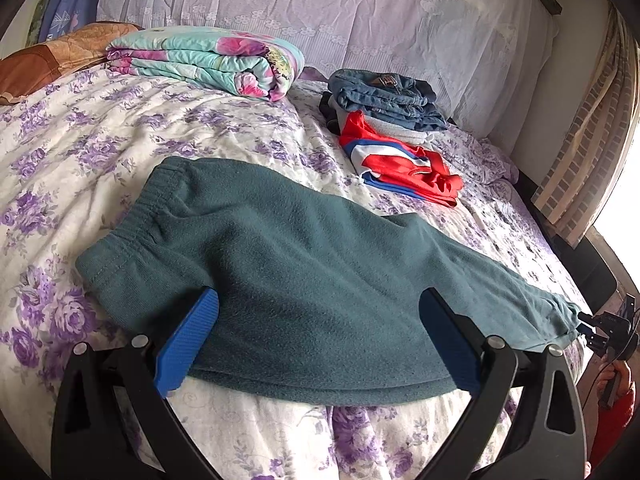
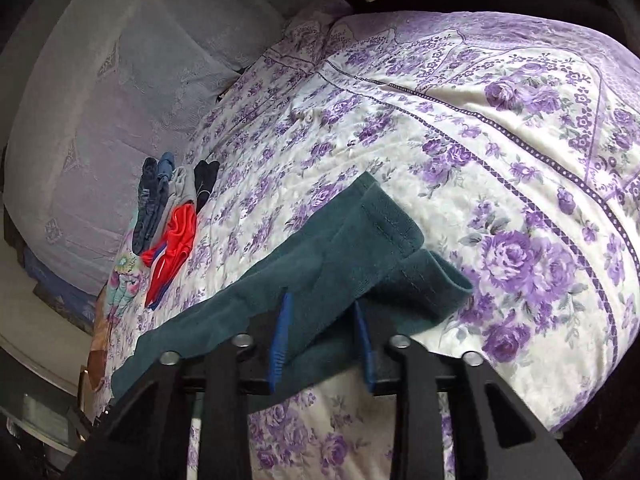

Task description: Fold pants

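Note:
Dark teal fleece pants (image 1: 300, 280) lie flat across the purple-flowered bedspread (image 1: 80, 140), with the elastic waistband (image 1: 152, 208) at the left and the legs running right. My left gripper (image 1: 320, 300) stands open over the near edge, its blue pads wide apart on either side of the cloth. At the far right my right gripper (image 1: 600, 332) is at the leg ends. In the right wrist view the pants (image 2: 340, 256) run away to the left. My right gripper (image 2: 321, 300) is shut on them just behind the two hemmed cuffs (image 2: 400, 232).
A folded floral quilt (image 1: 208, 60) lies at the back left. Folded jeans (image 1: 388, 96) and a red, white and blue garment (image 1: 400, 160) sit at the back right. Lace-covered pillows (image 1: 320, 8) line the headboard. A person's red sleeve (image 1: 616, 412) shows at the lower right.

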`<action>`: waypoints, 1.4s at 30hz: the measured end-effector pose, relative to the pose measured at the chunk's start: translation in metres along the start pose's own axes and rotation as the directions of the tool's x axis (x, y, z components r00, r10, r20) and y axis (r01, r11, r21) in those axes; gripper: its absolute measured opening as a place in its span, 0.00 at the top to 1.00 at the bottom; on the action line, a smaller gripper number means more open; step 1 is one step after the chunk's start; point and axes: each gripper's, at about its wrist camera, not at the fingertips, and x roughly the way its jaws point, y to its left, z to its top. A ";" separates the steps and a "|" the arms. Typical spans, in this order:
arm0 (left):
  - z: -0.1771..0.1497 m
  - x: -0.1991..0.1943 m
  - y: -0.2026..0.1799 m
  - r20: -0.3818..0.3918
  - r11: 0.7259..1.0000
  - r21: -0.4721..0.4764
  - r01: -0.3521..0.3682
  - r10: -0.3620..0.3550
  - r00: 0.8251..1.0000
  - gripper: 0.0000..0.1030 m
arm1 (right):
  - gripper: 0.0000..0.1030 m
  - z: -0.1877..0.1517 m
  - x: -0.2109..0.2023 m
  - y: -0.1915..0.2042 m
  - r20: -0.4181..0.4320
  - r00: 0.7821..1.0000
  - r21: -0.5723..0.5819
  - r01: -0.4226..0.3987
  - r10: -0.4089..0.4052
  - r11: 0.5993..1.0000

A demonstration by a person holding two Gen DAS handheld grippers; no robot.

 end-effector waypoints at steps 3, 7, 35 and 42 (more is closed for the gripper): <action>0.000 0.000 0.001 0.000 1.000 -0.005 0.006 -0.006 1.000 0.05 | 0.97 -0.001 -0.022 0.012 0.073 0.997 -0.038 -0.027 0.029 0.999; 0.000 0.000 0.001 0.000 1.000 -0.005 0.007 -0.007 1.000 0.05 | 0.97 0.012 -0.035 0.008 0.031 0.999 -0.078 0.042 -0.039 0.996; 0.000 0.001 0.000 0.001 1.000 -0.003 0.004 -0.004 1.000 0.05 | 0.95 -0.109 0.055 0.131 -0.268 0.963 -0.535 -0.145 -0.004 0.833; 0.000 0.000 0.000 0.000 1.000 -0.001 0.004 -0.004 1.000 0.05 | 0.62 -0.107 0.047 0.148 -0.207 0.973 -0.503 -0.196 0.103 0.842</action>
